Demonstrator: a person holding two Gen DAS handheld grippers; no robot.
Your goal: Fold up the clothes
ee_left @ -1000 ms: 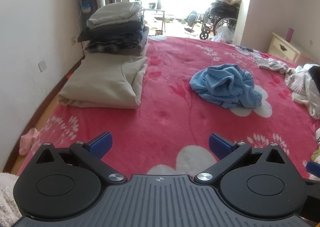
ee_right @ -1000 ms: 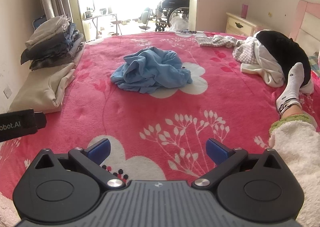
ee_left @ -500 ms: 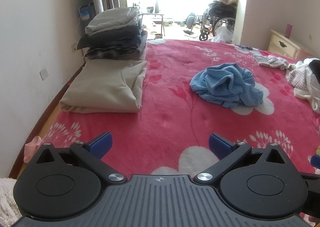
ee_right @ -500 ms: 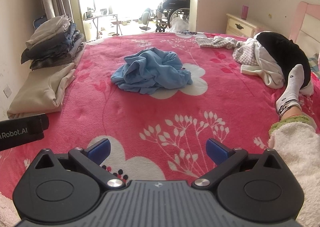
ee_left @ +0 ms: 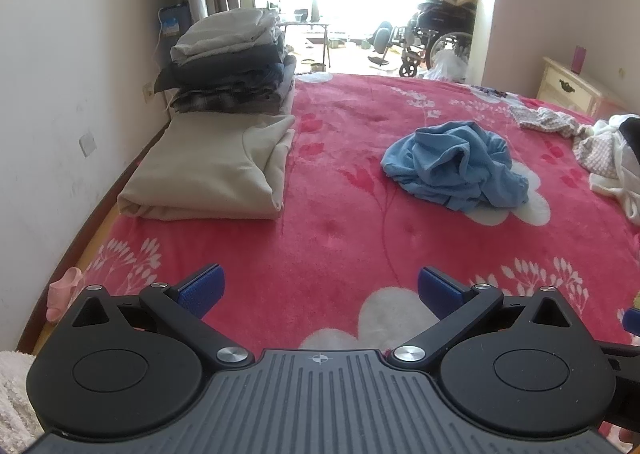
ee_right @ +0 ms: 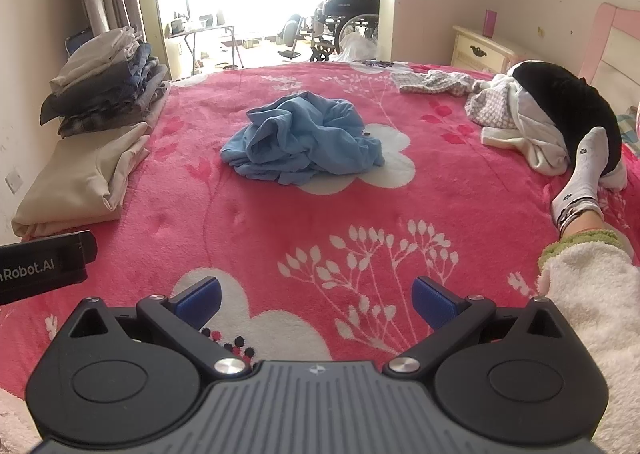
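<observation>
A crumpled light blue garment (ee_left: 456,167) lies in a heap on the red flowered blanket (ee_left: 340,221); it also shows in the right wrist view (ee_right: 304,141). My left gripper (ee_left: 320,290) is open and empty, held above the blanket's near part, well short of the garment. My right gripper (ee_right: 316,300) is open and empty too, to the right of the left one, whose body (ee_right: 40,266) shows at the left edge. A folded beige garment (ee_left: 212,169) and a stack of folded clothes (ee_left: 232,61) lie along the left side.
A pile of unfolded white, checked and black clothes (ee_right: 540,113) lies at the right. A person's socked foot (ee_right: 580,177) and fleece-clad leg (ee_right: 592,294) rest on the blanket at right. A wall runs along the left, a nightstand (ee_right: 480,47) and wheelchair (ee_right: 344,21) stand beyond the bed.
Both grippers have drifted slightly; the left view has shifted a little leftward and back. Both stay open and nothing on the bed has moved.
</observation>
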